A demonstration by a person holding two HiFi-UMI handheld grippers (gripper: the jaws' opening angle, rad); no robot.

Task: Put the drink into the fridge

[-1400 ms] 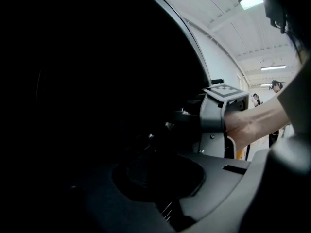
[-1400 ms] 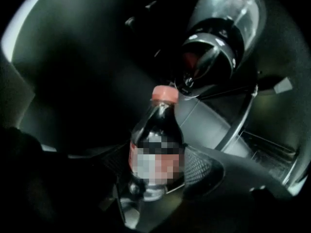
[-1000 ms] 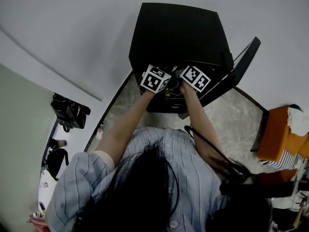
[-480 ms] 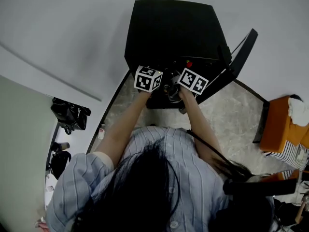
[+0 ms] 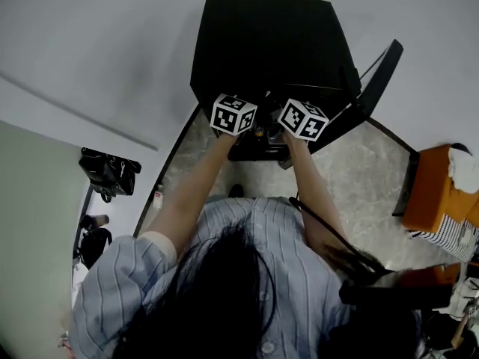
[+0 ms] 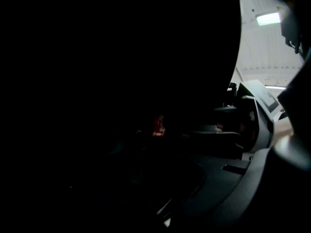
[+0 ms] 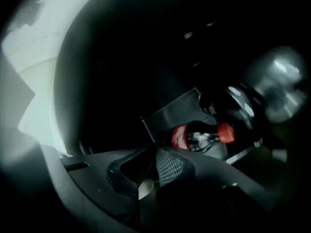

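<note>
- The right gripper (image 7: 155, 157) is holding its jaws pressed together on nothing. They have just been closing, and no object is sitting between the pads.
- It is pointing roughly level into the dark opening, with its marker cube showing at the mouth of the cabinet from above.
- The cola bottle (image 7: 201, 137), with its red cap and red label, is lying just beyond the right gripper's tips, slightly to the right of them, and apart from them. It is resting against a dark ledge or shelf. With the view rolled as it is, I am not able to say whether the bottle is standing upright or lying on its side.
- The left gripper (image 5: 243, 122) is reaching in right beside the right one. Its own view is far too dark for me to tell whether its jaws are spread or together, and only a dim red speck of the bottle is showing ahead of it.
- The black mini fridge (image 5: 262, 36) is standing on the floor against the wall, and its door (image 5: 370, 88) is hanging open to the right.
- To my eye the main step is looking finished, with the drink sitting inside and let go. What is remaining seems to be drawing both grippers out and swinging the door shut.
</note>
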